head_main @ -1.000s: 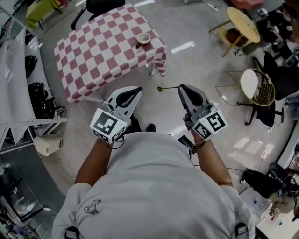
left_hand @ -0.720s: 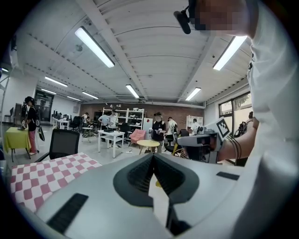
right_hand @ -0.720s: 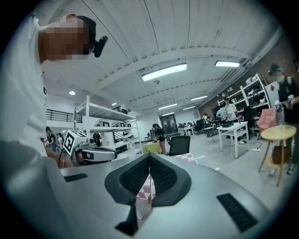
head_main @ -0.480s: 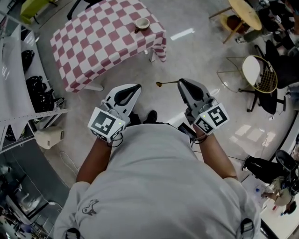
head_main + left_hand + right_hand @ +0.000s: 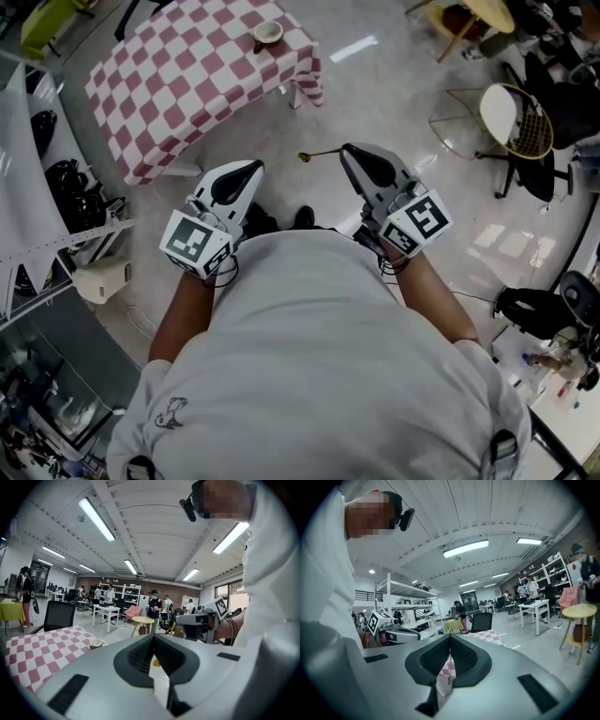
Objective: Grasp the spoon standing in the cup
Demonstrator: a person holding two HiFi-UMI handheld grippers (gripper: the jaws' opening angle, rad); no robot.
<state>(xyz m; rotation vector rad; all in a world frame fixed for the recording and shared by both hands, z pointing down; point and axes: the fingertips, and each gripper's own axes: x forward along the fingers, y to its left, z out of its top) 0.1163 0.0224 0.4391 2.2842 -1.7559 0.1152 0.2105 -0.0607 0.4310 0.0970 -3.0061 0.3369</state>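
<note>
Well back from the checked table, the person holds both grippers close to the chest, which looks like a carrying pose rather than a reach. The left gripper is pressed closed on nothing, seemingly spare. With the cup off at the table's far corner, the right gripper stays clear of the table, clenched on the handle of the spoon, so the grasp looks done.

A worktop stands far and to the left on the glossy grey floor, covered by a red-and-white checked cloth that hangs over its edges. A small pale cup sits near its far right corner. A black chair stands just beyond.
</note>
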